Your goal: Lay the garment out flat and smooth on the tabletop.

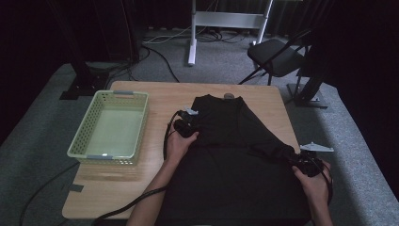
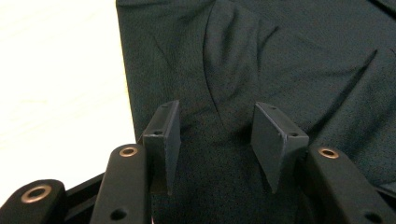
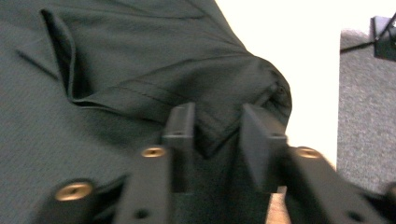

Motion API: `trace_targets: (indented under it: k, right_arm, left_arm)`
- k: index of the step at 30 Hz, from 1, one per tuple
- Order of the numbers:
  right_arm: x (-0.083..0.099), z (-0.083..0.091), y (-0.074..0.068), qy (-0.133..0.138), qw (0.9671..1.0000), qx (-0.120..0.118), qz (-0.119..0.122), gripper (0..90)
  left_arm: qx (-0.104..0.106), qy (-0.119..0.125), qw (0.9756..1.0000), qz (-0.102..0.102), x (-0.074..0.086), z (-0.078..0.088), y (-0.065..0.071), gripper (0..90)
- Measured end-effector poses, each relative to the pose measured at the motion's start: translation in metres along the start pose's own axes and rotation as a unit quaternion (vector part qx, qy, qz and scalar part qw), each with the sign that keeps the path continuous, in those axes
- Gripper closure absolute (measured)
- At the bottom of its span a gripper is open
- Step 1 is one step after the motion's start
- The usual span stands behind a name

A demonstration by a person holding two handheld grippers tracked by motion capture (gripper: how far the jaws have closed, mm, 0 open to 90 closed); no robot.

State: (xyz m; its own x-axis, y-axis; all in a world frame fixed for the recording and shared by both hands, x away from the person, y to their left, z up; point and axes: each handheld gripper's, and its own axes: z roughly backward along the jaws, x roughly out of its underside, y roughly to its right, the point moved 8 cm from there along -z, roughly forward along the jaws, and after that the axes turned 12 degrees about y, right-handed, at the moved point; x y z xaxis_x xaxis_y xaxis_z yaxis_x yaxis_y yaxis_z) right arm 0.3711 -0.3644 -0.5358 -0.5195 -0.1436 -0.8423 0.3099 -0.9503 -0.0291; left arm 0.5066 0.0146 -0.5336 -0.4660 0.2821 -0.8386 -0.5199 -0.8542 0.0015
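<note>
Under both grippers, a big black cloth shirt (image 1: 235, 155) is lying flat on the wooden desk (image 1: 155, 101). The left gripper (image 2: 215, 140) is standing spread over a fold. The right gripper (image 3: 217, 140) is spread around a sleeve edge, not pinching it.

Wooden counter (image 1: 160, 94), black shirt (image 1: 235, 155) spread under both tongs, pale green basket (image 1: 110, 129) left of the left tongs (image 1: 184, 127)

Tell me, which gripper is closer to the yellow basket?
The left one. The left gripper rests on the black shirt's left edge, just right of the basket across bare table. The right gripper is at the shirt's far right side, by the table's edge.
</note>
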Motion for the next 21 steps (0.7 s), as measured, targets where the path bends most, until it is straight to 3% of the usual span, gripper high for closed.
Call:
trace_targets:
  k: [2,5,10,21]
  right_arm:
    - [-0.001,0.0,-0.001,-0.003,0.9999,-0.002,0.01,78.7]
    - [-0.002,0.0,0.005,-0.005,0.9999,0.006,0.015,83.7]
    - [-0.002,0.002,0.027,0.003,0.9997,0.021,-0.008,84.7]
    - [-0.01,0.011,0.062,0.012,0.9978,0.064,-0.014,84.8]
  left_arm:
    - [0.0,0.001,1.0,0.0,0.0,0.0,0.0,53.6]
    - [0.001,0.001,1.0,0.0,0.0,0.0,0.0,53.5]
    - [0.001,0.002,1.0,0.0,0.0,0.0,0.0,53.6]
    - [0.001,0.003,1.0,0.0,0.0,-0.001,-0.001,53.6]
